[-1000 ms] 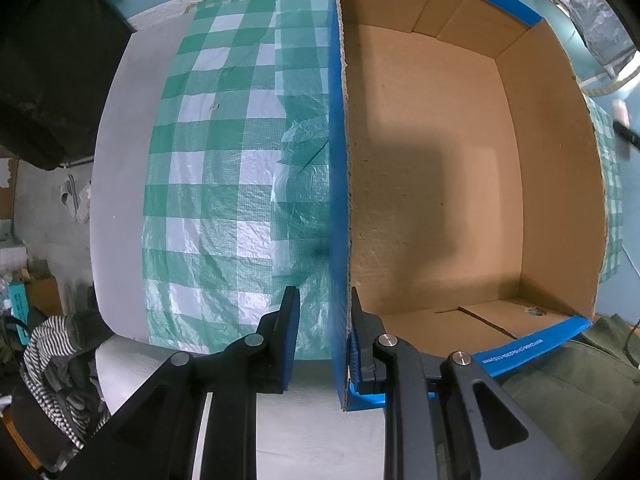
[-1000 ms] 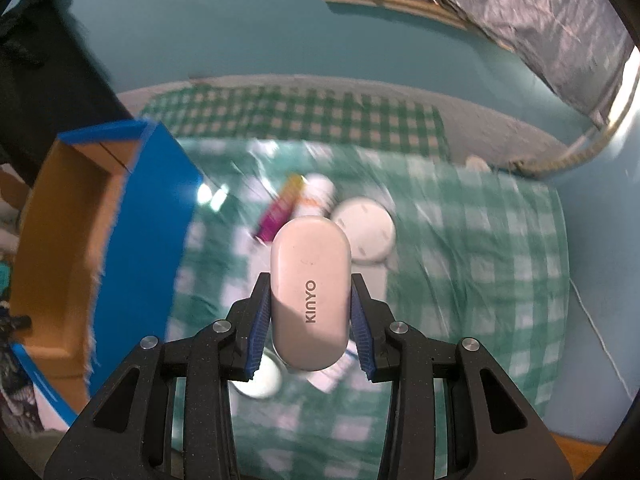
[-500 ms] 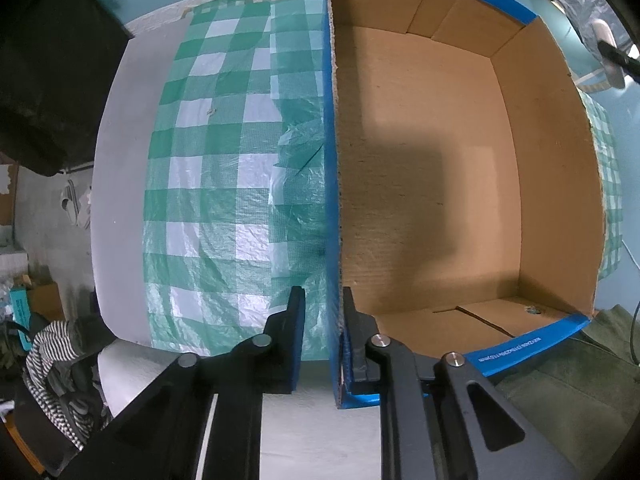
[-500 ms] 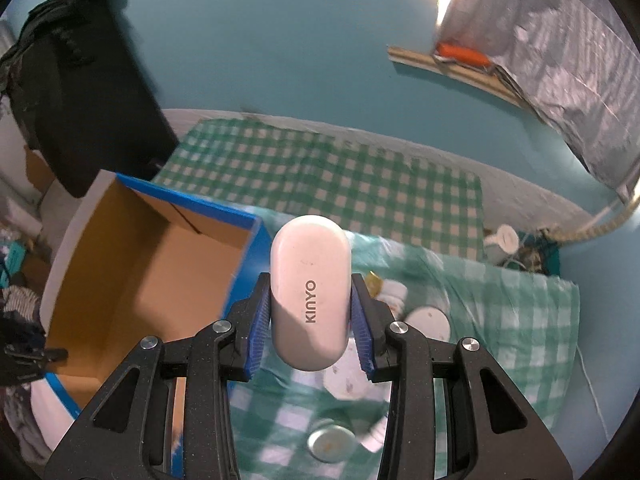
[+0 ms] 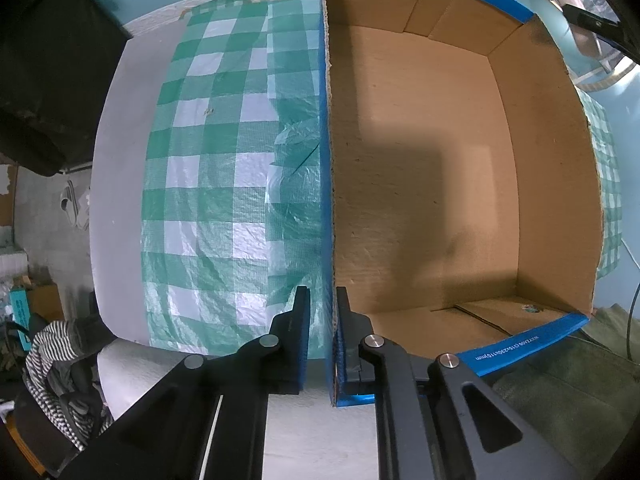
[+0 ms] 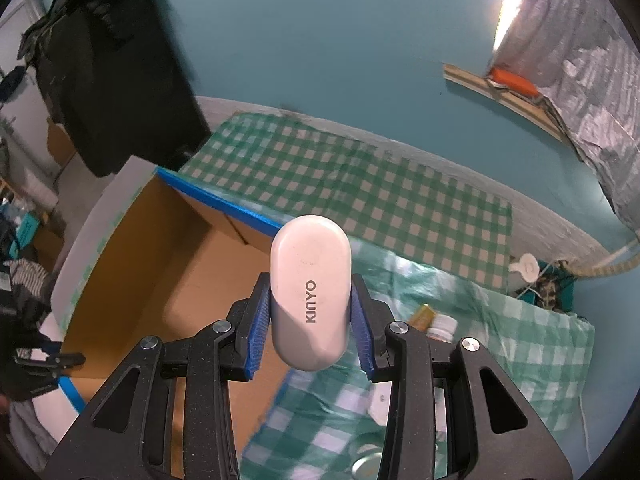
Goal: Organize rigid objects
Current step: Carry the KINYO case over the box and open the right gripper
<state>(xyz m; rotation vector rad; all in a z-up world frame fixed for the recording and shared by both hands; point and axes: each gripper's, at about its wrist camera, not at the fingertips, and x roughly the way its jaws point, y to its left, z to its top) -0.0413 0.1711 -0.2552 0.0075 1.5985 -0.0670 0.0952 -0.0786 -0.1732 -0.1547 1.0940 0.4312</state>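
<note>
At the bottom of the left wrist view, the left gripper [image 5: 322,334] is closing on the cardboard box [image 5: 440,180] wall, tighter than a second ago, so the box gets steadied.

In the middle of the right wrist view, the right gripper [image 6: 311,326] grasps the white KINYO case [image 6: 310,292], now carried over the box's edge, ready to drop.

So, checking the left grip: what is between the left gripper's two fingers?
The box's blue-edged cardboard wall stands between the left gripper fingers, whose jaws are closing on it; the left wrist view shows this.
</note>
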